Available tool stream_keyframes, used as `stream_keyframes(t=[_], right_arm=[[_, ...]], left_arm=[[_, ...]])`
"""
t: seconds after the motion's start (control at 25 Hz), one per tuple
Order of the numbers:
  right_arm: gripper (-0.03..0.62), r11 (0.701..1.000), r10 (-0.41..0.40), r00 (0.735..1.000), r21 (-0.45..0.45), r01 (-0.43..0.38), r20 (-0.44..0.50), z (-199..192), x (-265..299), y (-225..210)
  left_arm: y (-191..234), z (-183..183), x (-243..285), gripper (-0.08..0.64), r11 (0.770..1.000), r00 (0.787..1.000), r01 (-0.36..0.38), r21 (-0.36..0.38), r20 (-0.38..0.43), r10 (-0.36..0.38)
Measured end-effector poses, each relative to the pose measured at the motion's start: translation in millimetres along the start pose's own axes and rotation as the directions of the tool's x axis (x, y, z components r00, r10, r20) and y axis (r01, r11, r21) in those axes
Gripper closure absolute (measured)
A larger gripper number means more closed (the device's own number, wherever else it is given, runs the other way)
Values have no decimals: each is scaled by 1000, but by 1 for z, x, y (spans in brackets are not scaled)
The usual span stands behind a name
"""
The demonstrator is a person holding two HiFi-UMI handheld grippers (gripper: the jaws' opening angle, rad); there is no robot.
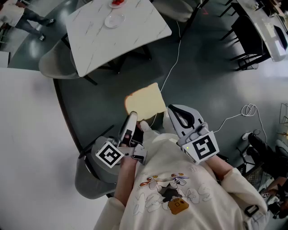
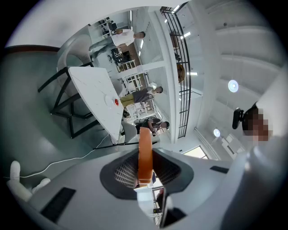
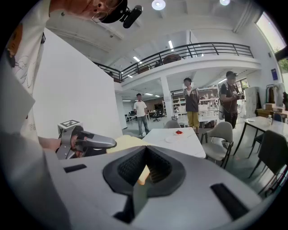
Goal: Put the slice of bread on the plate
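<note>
A pale slice of bread (image 1: 145, 102) with a brown crust hangs in the air over the dark floor, level with the floor, and my left gripper (image 1: 133, 117) is shut on its near edge. In the left gripper view the slice (image 2: 145, 155) stands edge-on between the pads. My right gripper (image 1: 174, 112) is just to the right of the bread, jaws together with nothing in them. From the right gripper view the left gripper (image 3: 85, 143) and the slice (image 3: 126, 143) show at the left. A small white plate (image 1: 114, 19) lies on the white marble table (image 1: 135, 40) ahead.
A second dish with something red (image 1: 118, 2) sits at the table's far edge. Chairs (image 1: 58, 65) stand around the table, and a white cable (image 1: 175, 58) runs across the floor. A white wall is at the left. Several people (image 3: 192, 101) stand in the background.
</note>
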State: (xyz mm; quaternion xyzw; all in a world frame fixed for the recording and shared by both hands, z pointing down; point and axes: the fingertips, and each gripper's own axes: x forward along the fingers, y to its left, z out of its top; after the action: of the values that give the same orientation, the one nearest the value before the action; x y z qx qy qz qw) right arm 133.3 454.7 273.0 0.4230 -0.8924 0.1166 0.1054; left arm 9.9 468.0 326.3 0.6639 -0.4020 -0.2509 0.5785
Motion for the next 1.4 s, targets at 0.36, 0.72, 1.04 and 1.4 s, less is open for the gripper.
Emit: stream_keyframes(t=[0.36, 0.72, 1.04, 1.4], right_arm=[[588, 1000, 10, 1000, -11, -10, -10, -3, 2, 15], [588, 996, 90, 996, -6, -90, 6, -6, -5, 7], [588, 975, 216, 975, -28, -218, -58, -16, -14, -15], [588, 968, 252, 965, 41, -250, -72, -17, 6, -47]], left_arm=[[-2, 1, -20, 463, 997, 1000, -24, 78, 10, 24], [-9, -15, 1, 463, 995, 999, -33, 94, -2, 33], [-7, -37, 26, 463, 994, 994, -98, 43, 41, 97], [-1, -7, 67, 463, 991, 990, -129, 40, 62, 127]])
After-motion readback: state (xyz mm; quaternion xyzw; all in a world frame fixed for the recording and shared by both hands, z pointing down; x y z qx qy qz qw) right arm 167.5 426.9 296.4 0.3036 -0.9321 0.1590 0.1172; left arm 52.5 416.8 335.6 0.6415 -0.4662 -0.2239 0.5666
